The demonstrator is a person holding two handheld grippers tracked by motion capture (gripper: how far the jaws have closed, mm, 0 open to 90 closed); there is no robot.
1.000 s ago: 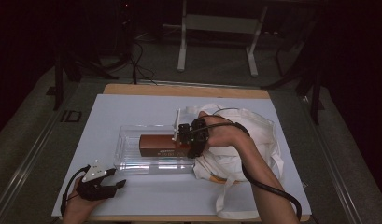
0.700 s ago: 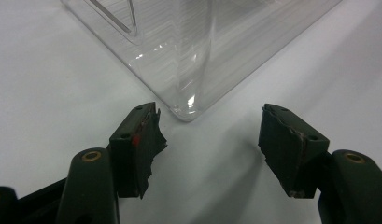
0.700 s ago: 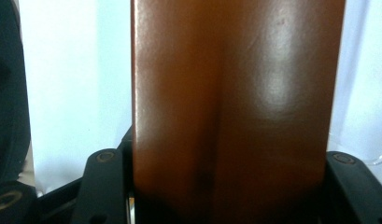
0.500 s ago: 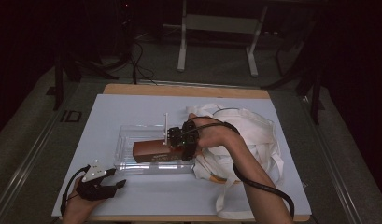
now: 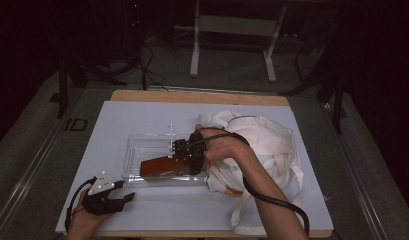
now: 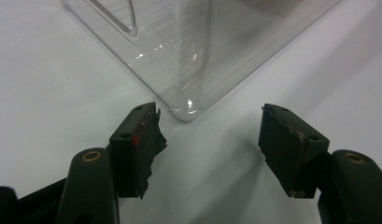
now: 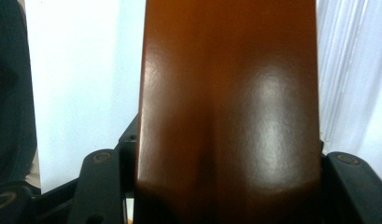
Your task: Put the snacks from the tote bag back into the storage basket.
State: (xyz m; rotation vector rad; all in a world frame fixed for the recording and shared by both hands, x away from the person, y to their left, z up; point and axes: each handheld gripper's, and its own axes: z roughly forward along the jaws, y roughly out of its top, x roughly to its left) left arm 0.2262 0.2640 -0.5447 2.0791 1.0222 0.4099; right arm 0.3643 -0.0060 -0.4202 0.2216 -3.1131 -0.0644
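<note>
Brown box (image 5: 162,167) lies tilted in the clear plastic tray (image 5: 142,145) at mid-frame of the high view, the right gripper (image 5: 188,152) clamped on its right end; a white cloth bag (image 5: 264,142) lies to the right. At lower left the left gripper (image 5: 104,197) rests on the table (image 5: 142,112)

Left gripper view: jaws wide apart, empty, the tray's corner between them

Right gripper view: the box's glossy face rises between the jaws. It may slip or catch the tray wall
</note>
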